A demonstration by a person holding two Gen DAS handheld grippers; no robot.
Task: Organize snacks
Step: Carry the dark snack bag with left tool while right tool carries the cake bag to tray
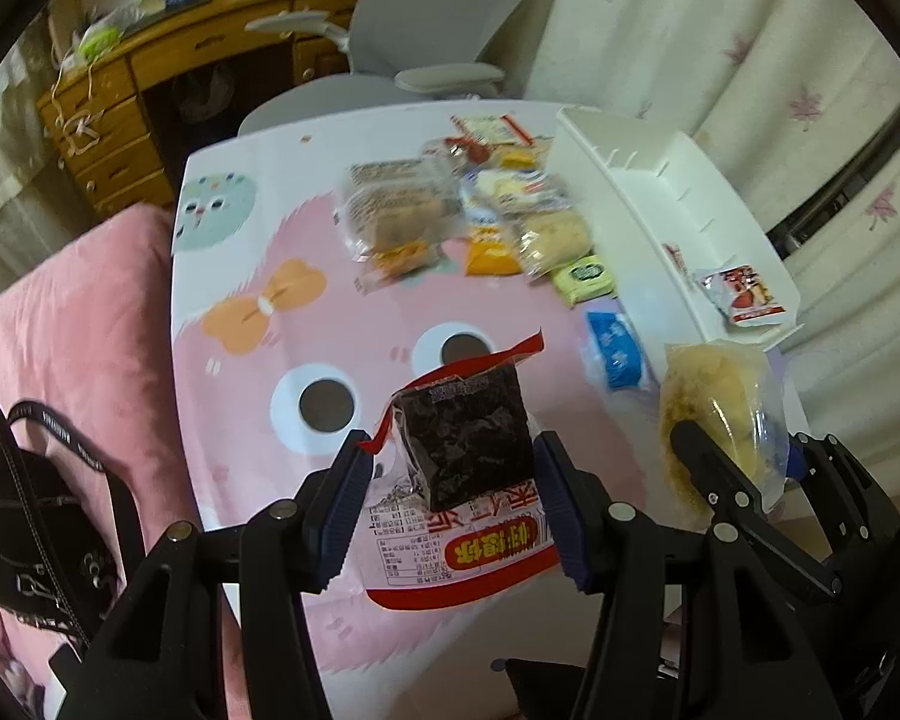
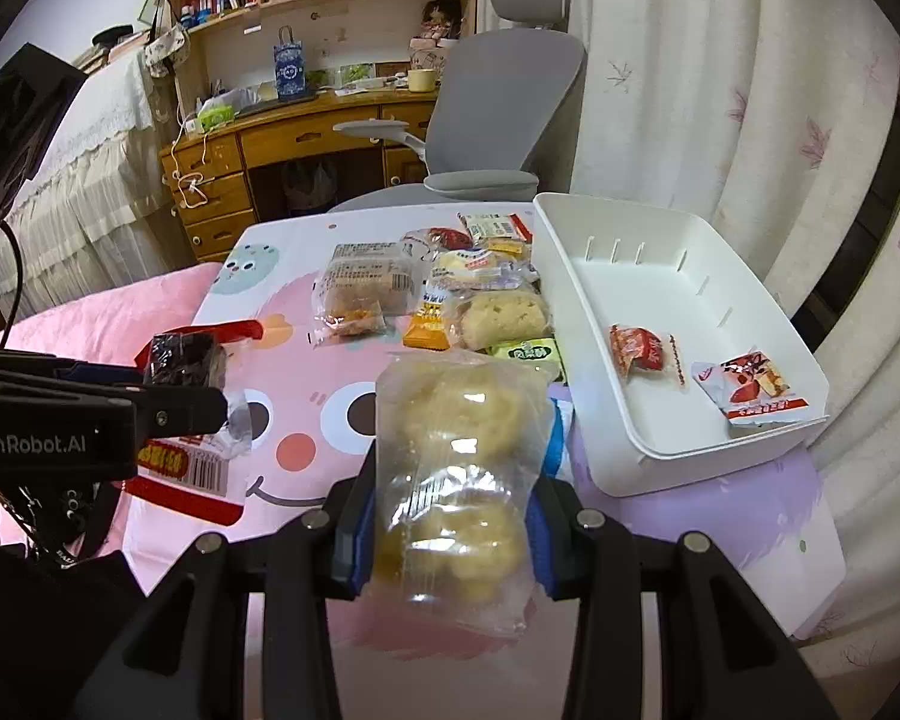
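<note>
Snacks aloft: left hand-held gripper [image 1: 450, 480] pinched a seaweed pack [image 1: 465, 438], right hand-held gripper [image 2: 450, 516] a pastry bag [image 2: 456, 480], both apparently bound for the bin [image 2: 576, 312].

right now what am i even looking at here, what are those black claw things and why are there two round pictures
The black claws are two handheld grippers; a person holds one in each hand. Each carries a wide-angle camera looking along its fingers, hence the two round pictures: one from the left gripper, one from the right gripper.

The left gripper is shut on a dark cake in a red-edged wrapper. The right gripper is shut on a clear bag of pale pastries. Each gripper also shows at the edge of the other's picture.

Below is a table with a pink cartoon face, a pile of wrapped snacks at its far end, and a white bin on the right with two small red packets inside.
</note>
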